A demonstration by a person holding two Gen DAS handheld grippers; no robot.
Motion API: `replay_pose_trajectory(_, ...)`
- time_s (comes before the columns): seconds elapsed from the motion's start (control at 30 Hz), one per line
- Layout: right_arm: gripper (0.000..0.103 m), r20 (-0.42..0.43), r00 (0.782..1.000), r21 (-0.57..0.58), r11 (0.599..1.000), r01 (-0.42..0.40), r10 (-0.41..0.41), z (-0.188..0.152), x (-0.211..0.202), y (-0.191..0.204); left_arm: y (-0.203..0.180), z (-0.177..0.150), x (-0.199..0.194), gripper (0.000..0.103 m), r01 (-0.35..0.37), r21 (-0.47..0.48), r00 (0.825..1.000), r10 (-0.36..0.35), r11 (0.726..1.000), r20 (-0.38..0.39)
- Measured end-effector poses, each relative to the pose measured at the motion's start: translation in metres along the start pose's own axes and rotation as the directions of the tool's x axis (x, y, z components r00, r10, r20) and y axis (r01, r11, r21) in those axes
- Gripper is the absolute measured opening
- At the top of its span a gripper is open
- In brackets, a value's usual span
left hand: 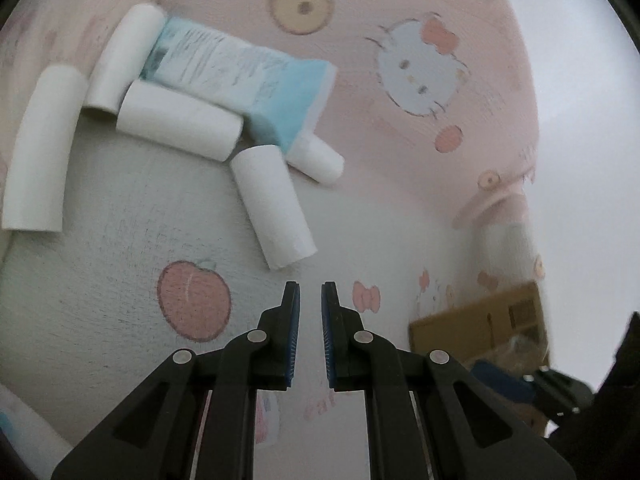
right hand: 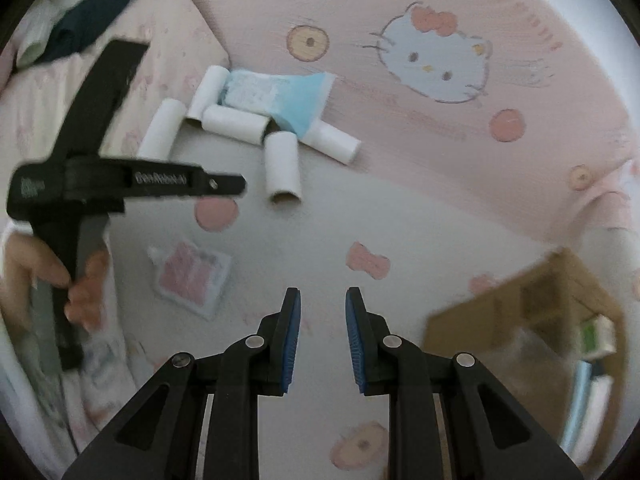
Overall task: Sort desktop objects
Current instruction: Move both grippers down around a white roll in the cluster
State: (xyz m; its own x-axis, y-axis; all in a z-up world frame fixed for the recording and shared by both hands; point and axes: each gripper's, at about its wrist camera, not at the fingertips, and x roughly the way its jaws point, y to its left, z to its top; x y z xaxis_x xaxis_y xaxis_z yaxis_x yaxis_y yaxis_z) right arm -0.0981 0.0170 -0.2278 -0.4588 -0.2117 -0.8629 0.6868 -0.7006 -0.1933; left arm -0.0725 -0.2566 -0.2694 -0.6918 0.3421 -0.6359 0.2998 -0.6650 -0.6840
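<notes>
Several white paper rolls (left hand: 272, 208) lie in a loose pile around a blue and white packet (left hand: 240, 76) on the Hello Kitty cloth; the pile also shows in the right wrist view (right hand: 282, 168). My left gripper (left hand: 311, 292) is open with a narrow gap and empty, just short of the nearest roll. My right gripper (right hand: 323, 300) is open and empty, over bare cloth, well back from the pile. A pink and white sachet (right hand: 192, 276) lies to its left. The left gripper's body (right hand: 120, 184) shows held in a hand.
A brown cardboard box (right hand: 532, 320) with items inside stands at the right, also in the left wrist view (left hand: 484, 324). Dark and pale clothing (right hand: 76, 20) lies at the far left. The cloth's edge (left hand: 532, 160) drops off at the right.
</notes>
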Motion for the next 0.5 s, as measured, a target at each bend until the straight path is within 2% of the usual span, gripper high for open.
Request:
replay_pose_trajectory(0.17, 0.019, -0.034, 0.988, 0.12, 0.982, -0.144, 0.149, 0.027, 0.041, -0.01, 0.016, 0.003, 0.001, 0.011, 0.06, -0.096, 0.998, -0.061, 0.994, -0.013)
replay_pose_trajectory(0.27, 0.019, -0.084, 0.971, 0.16, 0.965, -0.206, 0.222, 0.04, 0.066, -0.011, 0.027, 0.008, 0.006, 0.018, 0.088, -0.167, 0.996, -0.092, 0.982, -0.016)
replay_pose_trajectory(0.33, 0.019, -0.099, 0.965, 0.173, 0.959, -0.224, 0.244, 0.047, 0.08, -0.011, 0.037, 0.01, 0.01, 0.027, 0.116, -0.239, 0.992, -0.122, 0.964, -0.011)
replay_pose_trajectory(0.37, 0.019, -0.108, 0.962, 0.178, 0.957, -0.231, 0.252, 0.05, 0.086, -0.011, 0.044, 0.012, 0.011, 0.035, 0.123, -0.28, 0.992, -0.127, 0.952, 0.004)
replay_pose_trajectory(0.4, 0.02, -0.115, 0.958, 0.183, 0.954, -0.238, 0.261, 0.053, 0.092, -0.011, 0.052, 0.013, 0.013, 0.041, 0.132, -0.329, 0.991, -0.133, 0.935, 0.022)
replay_pose_trajectory(0.47, 0.021, -0.13, 0.951, 0.191, 0.949, -0.252, 0.279, 0.06, 0.105, -0.011, 0.067, 0.015, 0.017, 0.043, 0.171, -0.411, 0.985, -0.165, 0.896, 0.048)
replay_pose_trajectory(0.5, 0.024, -0.144, 0.949, 0.182, 0.95, -0.254, 0.281, 0.062, 0.112, -0.01, 0.075, 0.015, 0.019, 0.045, 0.198, -0.457, 0.98, -0.189, 0.867, 0.065)
